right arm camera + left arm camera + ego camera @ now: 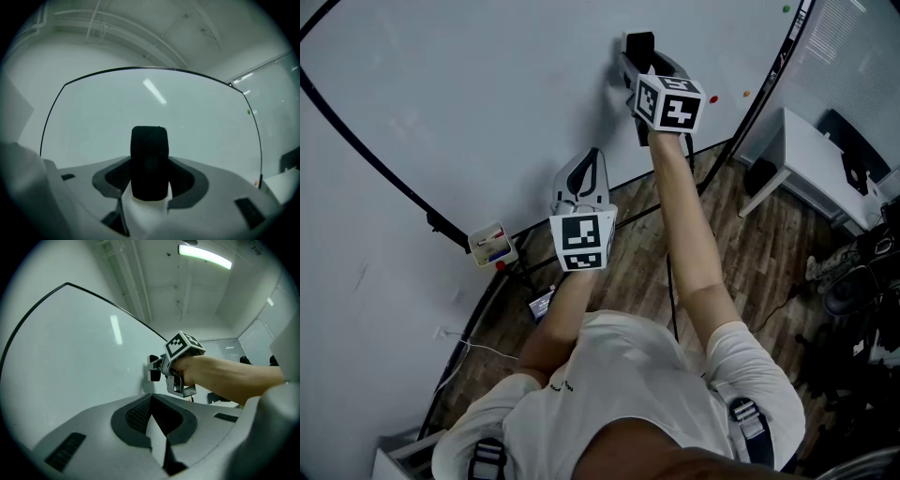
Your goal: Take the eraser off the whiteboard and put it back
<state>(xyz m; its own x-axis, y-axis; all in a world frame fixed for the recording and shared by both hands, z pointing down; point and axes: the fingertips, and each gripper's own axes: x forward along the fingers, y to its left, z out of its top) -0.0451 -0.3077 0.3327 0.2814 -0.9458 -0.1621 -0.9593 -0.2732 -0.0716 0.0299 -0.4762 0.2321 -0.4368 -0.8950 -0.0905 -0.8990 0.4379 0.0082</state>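
The eraser, a black block, is gripped upright between the jaws of the right gripper, which are clenched on its two sides. It is held at the whiteboard, in the upper middle part of the board as seen from the head view, and it appears to lie against the surface; whether it truly touches cannot be told. In the left gripper view the eraser is seen from the side at the board, with a faint shadow just beside it.

The right gripper is carried level on an outstretched arm.

The left gripper is held back from the board, lower than the right and well apart from the eraser. Its jaws are closed together and nothing is held between them.

A small tray with markers is fixed at the board's lower edge. A wooden floor and a white table are seen to the right.
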